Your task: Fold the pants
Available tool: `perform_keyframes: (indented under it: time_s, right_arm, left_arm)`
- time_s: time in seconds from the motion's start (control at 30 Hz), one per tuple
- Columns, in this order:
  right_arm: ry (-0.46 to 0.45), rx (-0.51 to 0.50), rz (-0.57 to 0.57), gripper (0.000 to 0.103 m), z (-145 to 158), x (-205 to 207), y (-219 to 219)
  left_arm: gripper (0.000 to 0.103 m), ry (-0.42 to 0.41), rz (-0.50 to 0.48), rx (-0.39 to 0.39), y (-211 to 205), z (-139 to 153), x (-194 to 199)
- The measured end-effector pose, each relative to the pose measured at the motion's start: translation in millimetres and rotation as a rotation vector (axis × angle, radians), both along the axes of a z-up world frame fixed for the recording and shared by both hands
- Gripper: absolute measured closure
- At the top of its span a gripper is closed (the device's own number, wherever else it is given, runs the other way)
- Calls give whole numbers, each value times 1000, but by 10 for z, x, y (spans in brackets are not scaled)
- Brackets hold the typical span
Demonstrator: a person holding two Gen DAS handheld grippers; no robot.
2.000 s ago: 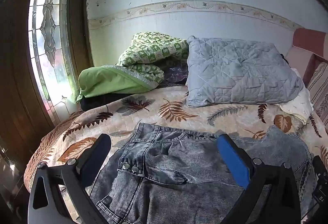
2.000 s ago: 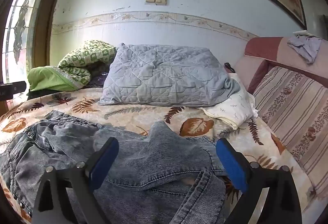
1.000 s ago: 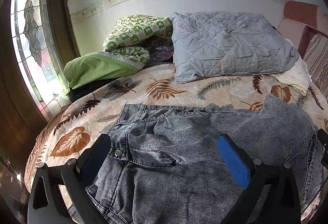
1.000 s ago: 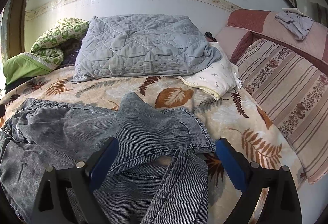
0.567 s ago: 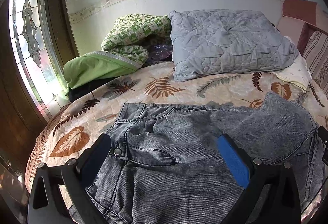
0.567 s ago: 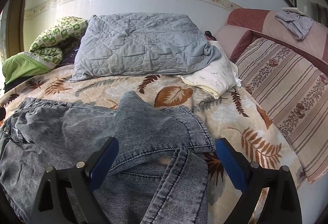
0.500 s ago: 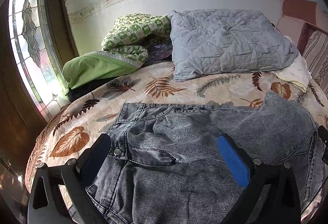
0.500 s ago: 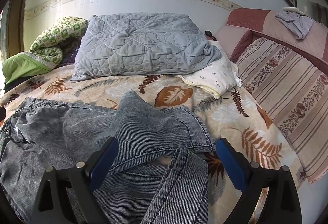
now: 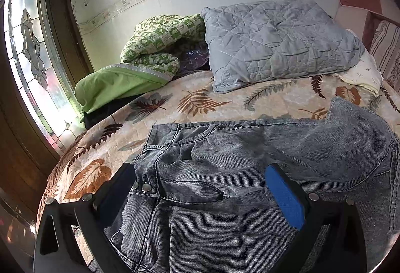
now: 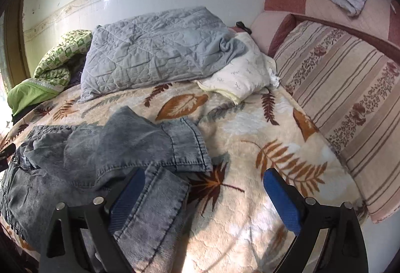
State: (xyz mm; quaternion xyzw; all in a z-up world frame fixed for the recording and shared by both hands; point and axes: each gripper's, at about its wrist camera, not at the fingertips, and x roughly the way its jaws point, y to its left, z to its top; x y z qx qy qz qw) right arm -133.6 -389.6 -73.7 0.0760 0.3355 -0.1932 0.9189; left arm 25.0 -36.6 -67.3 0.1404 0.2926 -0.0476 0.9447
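Grey washed denim pants [image 9: 225, 173] lie crumpled on the leaf-patterned bedspread [image 9: 200, 103], waistband to the left with metal buttons [image 9: 146, 187]. In the right wrist view the two leg ends [image 10: 185, 145] overlap near the pants' right side, one cuff [image 10: 152, 213] lying between my fingers. My left gripper [image 9: 200, 188] is open and empty above the waist and pocket area. My right gripper [image 10: 202, 195] is open above the leg cuffs and bedspread [image 10: 250, 128].
A grey quilted pillow [image 9: 277, 38] and a green quilt [image 9: 155, 48] lie at the back by the wall. A white cushion [image 10: 240, 78] and a striped sofa back [image 10: 345, 88] stand at the right. A stained-glass window [image 9: 30, 53] is at the left.
The right gripper has swung to the right, so the leg cuffs now sit at its left finger. The left gripper has barely moved. Both stay open.
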Motion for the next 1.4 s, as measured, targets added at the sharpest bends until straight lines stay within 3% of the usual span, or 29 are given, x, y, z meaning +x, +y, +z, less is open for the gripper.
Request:
perform_keyframes:
  time_s: [0.13, 0.4, 0.67, 0.77, 0.87, 0.93, 1.0, 1.1, 1.13, 1.27, 1.4]
  right_arm:
    - [67, 12, 106, 7, -186, 38, 229]
    - [216, -9, 77, 7, -371, 620, 562]
    - [466, -302, 60, 9, -756, 824, 901]
    - [475, -372, -19, 9, -681, 665, 674]
    - [489, -451, -205, 9, -505, 404, 115]
    - [458, -357, -311, 9, -312, 149, -322]
    - [371, -215, -324, 8, -106, -101, -555]
    - [246, 93, -139, 8, -16, -257, -502]
    - [238, 144, -89, 8, -32, -251, -405]
    - [282, 97, -77, 8, -239, -201, -208]
    - [254, 218, -74, 17, -476, -103, -419]
  left_arm:
    - [0, -1, -1, 1, -19, 1, 14]
    - [0, 7, -6, 8, 8, -18, 28]
    - [0, 36, -4, -7, 92, -28, 60]
    - [0, 35, -2, -17, 126, -14, 48]
    - [0, 40, 2, -30, 148, -4, 49]
    - [0, 45, 2, -37, 141, -4, 53]
    - [0, 48, 0, -32, 99, -13, 62]
    - [0, 51, -8, -12, 16, -49, 55]
    - [0, 51, -11, -4, -3, -60, 49]
    - [0, 47, -21, 22, -19, -92, 13]
    - [0, 63, -2, 23, 53, -106, 52]
